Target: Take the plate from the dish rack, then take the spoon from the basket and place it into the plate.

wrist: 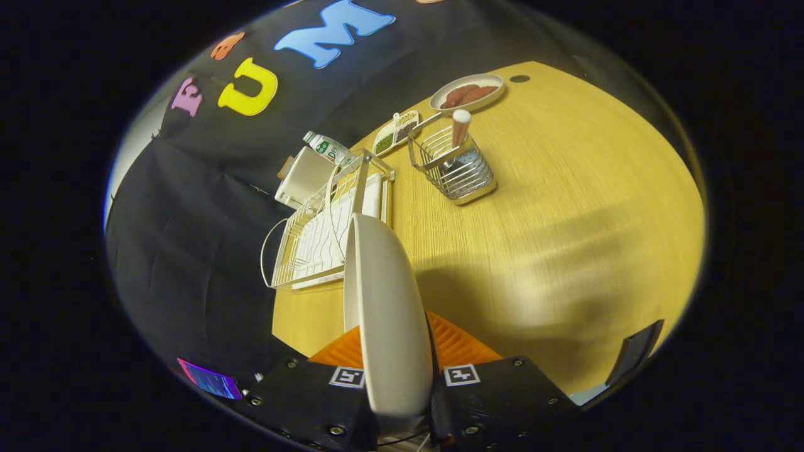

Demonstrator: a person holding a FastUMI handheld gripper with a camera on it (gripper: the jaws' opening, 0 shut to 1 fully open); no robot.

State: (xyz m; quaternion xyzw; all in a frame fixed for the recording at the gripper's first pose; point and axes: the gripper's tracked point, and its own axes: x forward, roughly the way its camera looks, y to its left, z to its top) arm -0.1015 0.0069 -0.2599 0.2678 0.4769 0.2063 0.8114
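Clamped edge-on between both fingers of the gripper (399,370), the white plate (386,307) stands upright above the wooden table (565,207). Just beyond it to the left lies the dish rack (326,232); farther right, the wire basket (453,166) holds the spoon (460,129).

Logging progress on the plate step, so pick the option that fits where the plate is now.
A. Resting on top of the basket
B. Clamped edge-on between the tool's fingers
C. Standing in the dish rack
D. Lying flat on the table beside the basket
B: the plate stands on edge between the fingers of the tool, both pressing on it, lifted clear of the dish rack just beyond, with the basket farther off.
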